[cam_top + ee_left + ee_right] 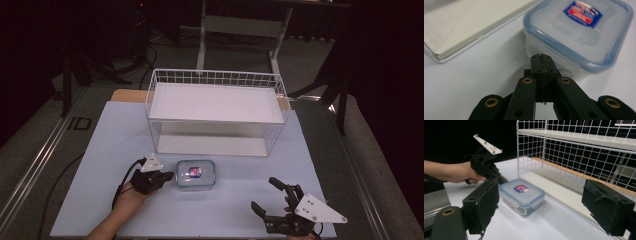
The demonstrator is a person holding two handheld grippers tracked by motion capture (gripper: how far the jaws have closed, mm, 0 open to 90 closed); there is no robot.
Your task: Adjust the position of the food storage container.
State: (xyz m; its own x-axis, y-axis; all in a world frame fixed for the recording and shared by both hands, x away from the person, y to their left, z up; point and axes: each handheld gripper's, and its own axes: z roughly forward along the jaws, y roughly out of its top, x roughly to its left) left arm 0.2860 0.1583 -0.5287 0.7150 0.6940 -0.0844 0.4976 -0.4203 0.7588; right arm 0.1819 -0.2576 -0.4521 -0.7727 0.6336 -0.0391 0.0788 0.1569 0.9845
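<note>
A clear plastic box (196,175) with a blue-rimmed lid and a red and blue label sits on the white table in front of the wire rack. My left gripper (169,176) is shut with nothing between its jaws. Its tip (541,58) is right at the box's (574,32) left side wall; whether it touches I cannot tell. My right gripper (264,194) rests near the front right edge, jaws wide open and empty. In the right gripper view the box (521,195) lies ahead between its pads (485,205), with the left gripper (504,180) behind it.
A white wire rack (215,77) with an upper shelf and a lower board (461,27) stands at the back middle of the table (100,165). Its front side is open toward the box. Dark floor and a desk frame lie beyond.
</note>
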